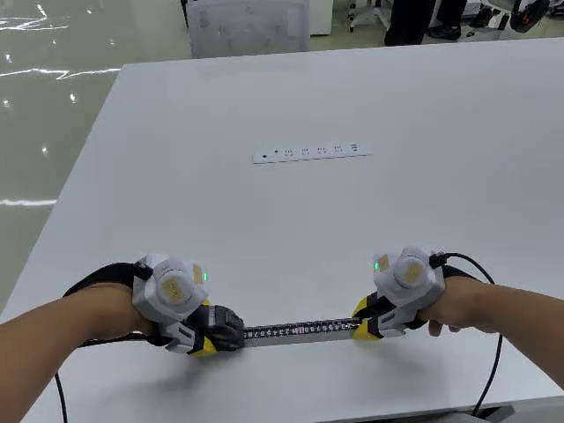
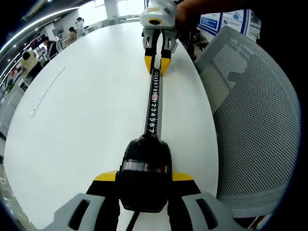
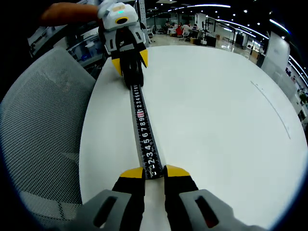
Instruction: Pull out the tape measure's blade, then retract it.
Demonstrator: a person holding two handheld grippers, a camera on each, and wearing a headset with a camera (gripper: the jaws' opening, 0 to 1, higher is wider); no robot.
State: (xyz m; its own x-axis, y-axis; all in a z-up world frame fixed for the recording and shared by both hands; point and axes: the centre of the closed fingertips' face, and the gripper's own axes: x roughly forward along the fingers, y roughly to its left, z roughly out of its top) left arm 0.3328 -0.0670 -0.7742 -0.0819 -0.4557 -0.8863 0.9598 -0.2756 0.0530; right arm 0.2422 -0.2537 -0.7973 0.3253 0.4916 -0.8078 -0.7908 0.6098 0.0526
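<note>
A black tape measure case [image 1: 218,328] [image 2: 144,171] rests near the table's front edge, and my left gripper [image 1: 204,339] [image 2: 144,180] is shut on it. Its numbered blade [image 1: 300,330] [image 2: 153,103] [image 3: 143,130] runs flat along the table to my right gripper [image 1: 363,319] [image 3: 154,173], which is shut on the blade's tip. The left gripper view has the right gripper [image 2: 157,62] at the blade's far end. Across the blade, the right gripper view has the left gripper [image 3: 129,60] around the case [image 3: 132,72].
A white power strip [image 1: 308,152] lies mid-table, well beyond the grippers. The white table [image 1: 352,229] has wide bare room behind the blade. A grey mesh chair [image 2: 255,120] [image 3: 43,125] stands just off the front edge. People sit at desks in the far background.
</note>
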